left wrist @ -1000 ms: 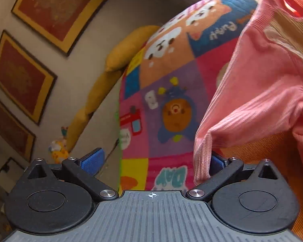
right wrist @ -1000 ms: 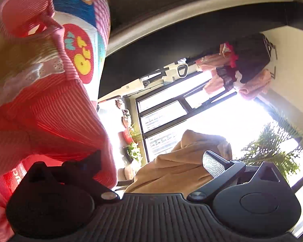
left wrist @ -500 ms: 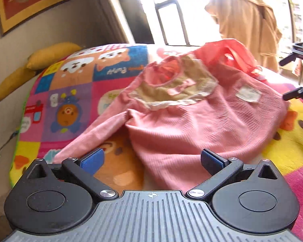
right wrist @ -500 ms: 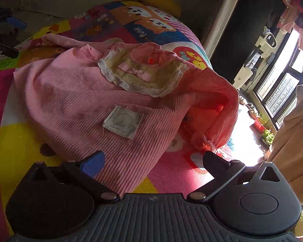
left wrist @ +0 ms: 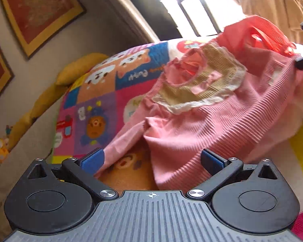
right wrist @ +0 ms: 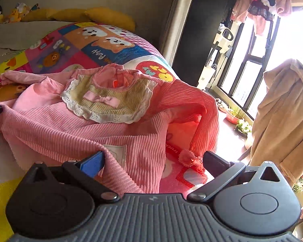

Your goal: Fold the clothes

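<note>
The left gripper [left wrist: 151, 161] is spread wide, nothing between its blue pads, the hem of the pink ribbed top [left wrist: 202, 133] lying just ahead of it. The right gripper [right wrist: 152, 162] is likewise released; a fold of the top bulges up between its fingers, touching the left blue pad, but nothing is clamped. The top lies rumpled and face up on a patchwork cartoon blanket [right wrist: 103, 46] spread over the bed. It is pink corduroy-like cloth with long sleeves, a tan ribbed bib collar [right wrist: 109, 100] edged in white eyelet lace, a small pink bow [right wrist: 102, 98] at the middle of the bib, and a pale square patch [right wrist: 117, 152] low on the front, its print too faint to read. One sleeve [right wrist: 198, 121] arches up, its frilled cuff near the right gripper. On the blanket, "Puppy" stands under the bear faces, and yellow letters farther off read "My"
</note>
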A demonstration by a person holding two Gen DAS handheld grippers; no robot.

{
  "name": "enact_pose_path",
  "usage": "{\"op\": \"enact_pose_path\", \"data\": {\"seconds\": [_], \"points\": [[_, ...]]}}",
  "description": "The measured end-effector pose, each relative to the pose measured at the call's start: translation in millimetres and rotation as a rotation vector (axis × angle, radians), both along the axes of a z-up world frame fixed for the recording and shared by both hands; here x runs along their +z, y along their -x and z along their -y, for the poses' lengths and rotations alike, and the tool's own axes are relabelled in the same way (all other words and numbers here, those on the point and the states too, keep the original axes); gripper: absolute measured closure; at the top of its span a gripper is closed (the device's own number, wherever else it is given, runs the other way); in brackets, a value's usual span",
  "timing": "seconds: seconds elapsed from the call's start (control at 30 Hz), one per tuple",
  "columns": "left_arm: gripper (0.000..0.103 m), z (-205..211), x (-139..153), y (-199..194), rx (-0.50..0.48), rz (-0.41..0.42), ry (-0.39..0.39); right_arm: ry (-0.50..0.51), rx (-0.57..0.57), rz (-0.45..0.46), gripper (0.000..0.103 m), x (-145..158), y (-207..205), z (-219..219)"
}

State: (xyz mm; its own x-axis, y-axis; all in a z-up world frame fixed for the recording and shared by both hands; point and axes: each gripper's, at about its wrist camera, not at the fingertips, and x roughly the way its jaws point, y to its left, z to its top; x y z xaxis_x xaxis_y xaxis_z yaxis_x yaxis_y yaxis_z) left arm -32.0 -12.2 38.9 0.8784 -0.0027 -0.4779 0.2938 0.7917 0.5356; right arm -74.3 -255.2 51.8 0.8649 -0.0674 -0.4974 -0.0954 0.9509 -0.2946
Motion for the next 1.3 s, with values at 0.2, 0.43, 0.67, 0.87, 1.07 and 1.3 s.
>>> {"op": "enact_pose_path", "data": {"seconds": [0.2, 0.43, 0.67, 0.87, 1.07, 1.3], "points": [[0.000, -32.6, 21.8, -40.2, 0.235, 0.096, 0.083, 0.178, -0.001, -0.043, 0.000, -32.4, 22.5, -7.8], [0.000, -25.1, 24.9, 47.9, -0.205, -0.056, 0.241, 0.110, -0.193, 0.063, 0.000, -16.6, 31.8, 30.7], [0.000, 3.7, -0.4, 10.6, -0.028, -0.002, 0.052, 0.028, -0.270, 0.241, 0.000, 23.7, 17.5, 35.1], [0.000, -31.6, 21.2, -55.8, 0.291, 0.064, 0.174, 0.077, -0.190, 0.154, 0.000, 14.0, 12.9, 27.4], [0.000, -49.2, 15.5, -63.8, 0.311, 0.032, 0.147, 0.278, -0.074, 0.025, 0.000, -37.8, 11.1, -9.9], [0.000, -71.3, -6.3, -21.9, 0.287, -0.023, 0.044, 0.404, -0.213, 0.076, 0.000, -33.4, 9.8, 26.9]]}}
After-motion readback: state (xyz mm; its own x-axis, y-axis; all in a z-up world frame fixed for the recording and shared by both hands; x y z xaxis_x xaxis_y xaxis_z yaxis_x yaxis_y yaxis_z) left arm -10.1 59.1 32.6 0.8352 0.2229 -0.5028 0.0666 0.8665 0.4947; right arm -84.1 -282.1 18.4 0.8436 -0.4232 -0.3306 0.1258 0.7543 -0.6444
